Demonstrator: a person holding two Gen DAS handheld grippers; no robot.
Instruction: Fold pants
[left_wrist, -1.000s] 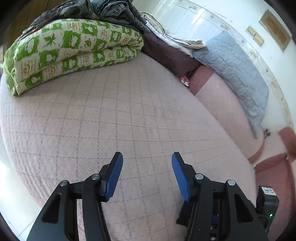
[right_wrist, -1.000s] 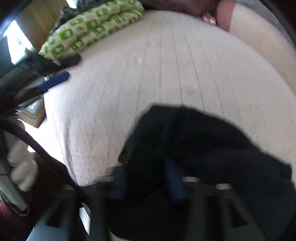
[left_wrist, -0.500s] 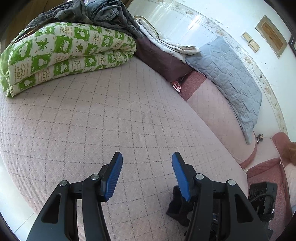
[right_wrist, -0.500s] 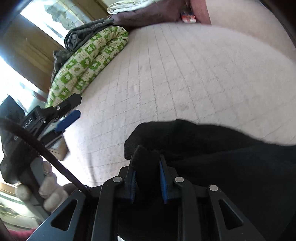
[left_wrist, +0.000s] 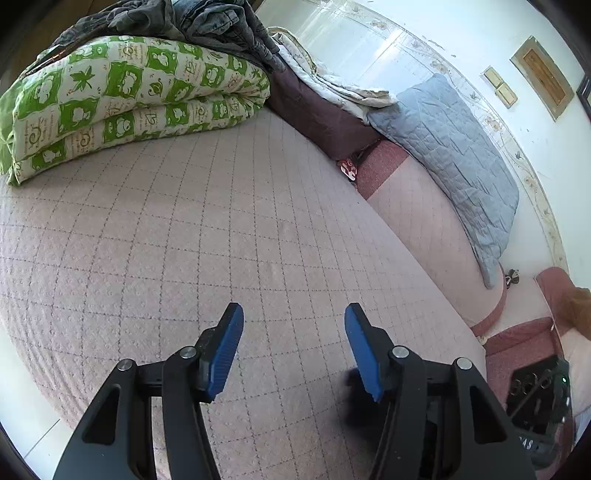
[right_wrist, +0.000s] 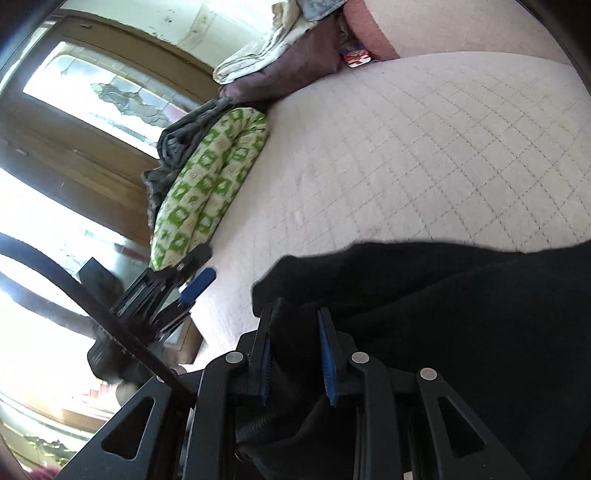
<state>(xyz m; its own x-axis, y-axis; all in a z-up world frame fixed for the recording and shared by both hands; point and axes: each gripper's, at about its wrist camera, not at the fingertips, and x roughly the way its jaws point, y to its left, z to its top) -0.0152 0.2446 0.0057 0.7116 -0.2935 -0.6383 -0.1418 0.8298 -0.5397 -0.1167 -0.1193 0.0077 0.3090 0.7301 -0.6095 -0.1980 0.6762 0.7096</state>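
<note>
The black pants (right_wrist: 461, 314) lie bunched at the near edge of the pink quilted bed (right_wrist: 424, 147). My right gripper (right_wrist: 295, 332) is shut on a thick fold of the pants, which fills the gap between its blue pads. My left gripper (left_wrist: 293, 332) is open and empty above the bed (left_wrist: 184, 240); it also shows at the left in the right wrist view (right_wrist: 192, 284). A dark edge of the pants (left_wrist: 354, 402) peeks out beside the left gripper's right finger.
A folded green and white quilt (left_wrist: 129, 107) with dark clothes (left_wrist: 192, 18) on top lies at the far left of the bed. A grey-blue pillow (left_wrist: 454, 147), a maroon cushion (left_wrist: 325, 118) and the wall stand behind. A window (right_wrist: 92, 92) is to the left.
My right gripper has rolled and lifted with the pants fold in its jaws; its view has swung up toward the window. My left gripper has stayed open and shifted slightly.
</note>
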